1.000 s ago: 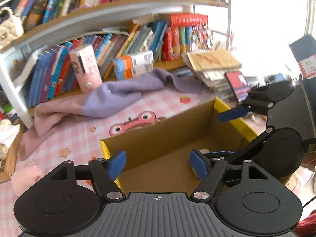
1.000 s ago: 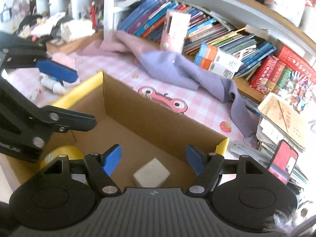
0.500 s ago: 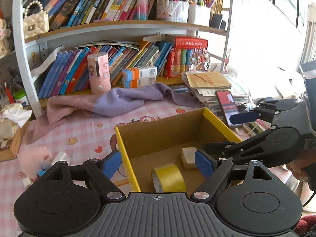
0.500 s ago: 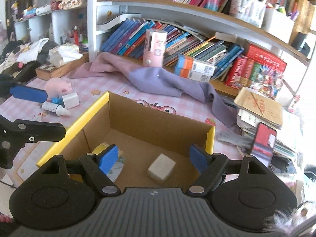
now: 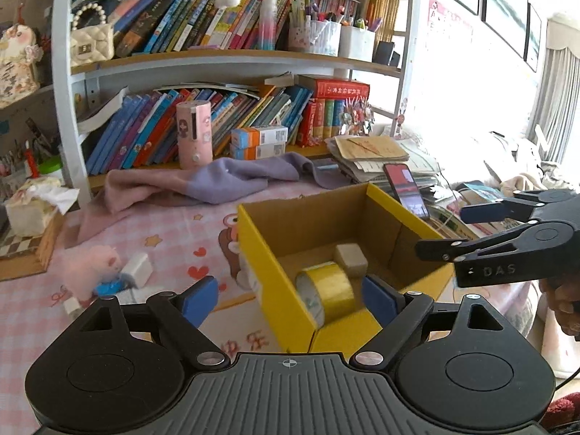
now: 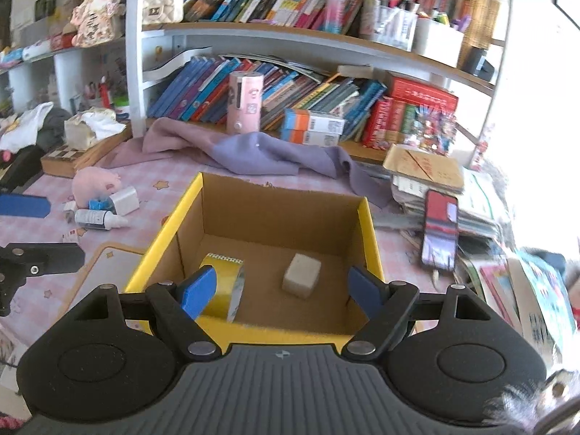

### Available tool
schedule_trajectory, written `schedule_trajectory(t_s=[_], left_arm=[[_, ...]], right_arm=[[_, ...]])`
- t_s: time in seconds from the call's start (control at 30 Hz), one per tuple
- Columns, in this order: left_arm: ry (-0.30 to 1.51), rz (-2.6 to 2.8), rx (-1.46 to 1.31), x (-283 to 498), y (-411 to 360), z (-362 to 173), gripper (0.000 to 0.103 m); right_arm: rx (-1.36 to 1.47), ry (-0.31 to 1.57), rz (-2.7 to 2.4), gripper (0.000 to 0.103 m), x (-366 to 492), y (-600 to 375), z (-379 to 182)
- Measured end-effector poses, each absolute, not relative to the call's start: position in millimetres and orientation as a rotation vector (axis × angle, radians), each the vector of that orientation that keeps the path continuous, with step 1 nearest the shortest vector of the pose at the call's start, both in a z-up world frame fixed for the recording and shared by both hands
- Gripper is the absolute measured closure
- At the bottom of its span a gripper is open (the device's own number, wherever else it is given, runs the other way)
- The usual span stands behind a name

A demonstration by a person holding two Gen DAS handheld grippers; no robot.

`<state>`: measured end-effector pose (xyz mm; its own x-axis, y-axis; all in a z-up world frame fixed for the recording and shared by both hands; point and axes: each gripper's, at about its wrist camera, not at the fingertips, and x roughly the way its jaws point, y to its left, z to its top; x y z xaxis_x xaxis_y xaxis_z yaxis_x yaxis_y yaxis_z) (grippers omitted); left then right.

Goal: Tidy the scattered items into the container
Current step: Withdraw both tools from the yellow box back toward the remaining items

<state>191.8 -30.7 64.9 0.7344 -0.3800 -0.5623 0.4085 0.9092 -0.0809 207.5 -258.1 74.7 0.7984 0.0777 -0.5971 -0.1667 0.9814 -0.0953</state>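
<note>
A yellow-sided cardboard box (image 5: 275, 272) (image 6: 174, 224) stands on the pink checked table. Inside lie a yellow tape roll (image 5: 326, 291) (image 6: 224, 282) and a grey-beige block (image 5: 351, 259) (image 6: 301, 279). My left gripper (image 5: 290, 299) hangs over the box's near left corner, its jaws opening with nothing between them. My right gripper (image 6: 282, 291) is open and empty above the box's near wall. Left of the box lie a pink pig plush (image 6: 92, 181) (image 5: 94, 268), a small white box (image 6: 125, 199) (image 5: 137, 273) and a white dropper bottle (image 6: 96, 219).
A purple cloth (image 5: 224, 181) sprawls behind the box, below a shelf of books with a pink canister (image 5: 194, 137). A phone (image 6: 440, 232) leans on a paper stack at the right. A tissue box on a wooden tray (image 5: 29, 210) stands at the far left.
Both grippers have drawn back and risen from inside the box, so the whole box, the tape roll and the block now show. The left jaws stand wider.
</note>
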Motion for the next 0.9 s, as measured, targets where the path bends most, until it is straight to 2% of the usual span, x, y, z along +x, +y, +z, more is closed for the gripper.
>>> schedule_trajectory(t_s=[0.77,0.9], left_arm=[[0.642,-0.339,0.045,109.4,66.2,40.5,0.014],[0.644,-0.316,0.034,104.8,75.2,39.8,0.01]], right_arm=[[-0.048,0.684,-0.002,0.022,106.6,-169.4,47.2],[-0.052,0.676,0.001,0.021,100.8,-155.2,46.9]])
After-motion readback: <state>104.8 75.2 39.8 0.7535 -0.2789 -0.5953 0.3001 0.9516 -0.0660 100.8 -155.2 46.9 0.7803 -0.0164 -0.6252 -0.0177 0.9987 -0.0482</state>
